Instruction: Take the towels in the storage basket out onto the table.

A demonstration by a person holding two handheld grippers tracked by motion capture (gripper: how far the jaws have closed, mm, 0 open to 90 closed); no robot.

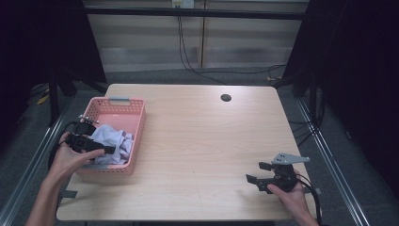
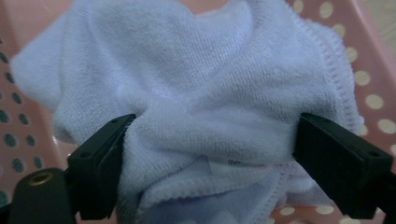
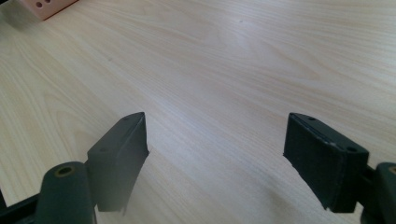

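A crumpled pale lavender cloth lies in a pink perforated basket at the table's left edge. My left gripper reaches into the basket from the left, down at the cloth. In the left gripper view the cloth bulges between the jaws of that gripper, which stand wide apart and open; the basket wall shows behind. My right gripper rests low over the wooden table at the front right, open. In the right gripper view this gripper has nothing between its jaws, only bare table.
A round cable hole sits near the table's far edge. The basket's corner appears at the top left of the right gripper view. Cables run along the floor behind the table, and metal rails flank both sides.
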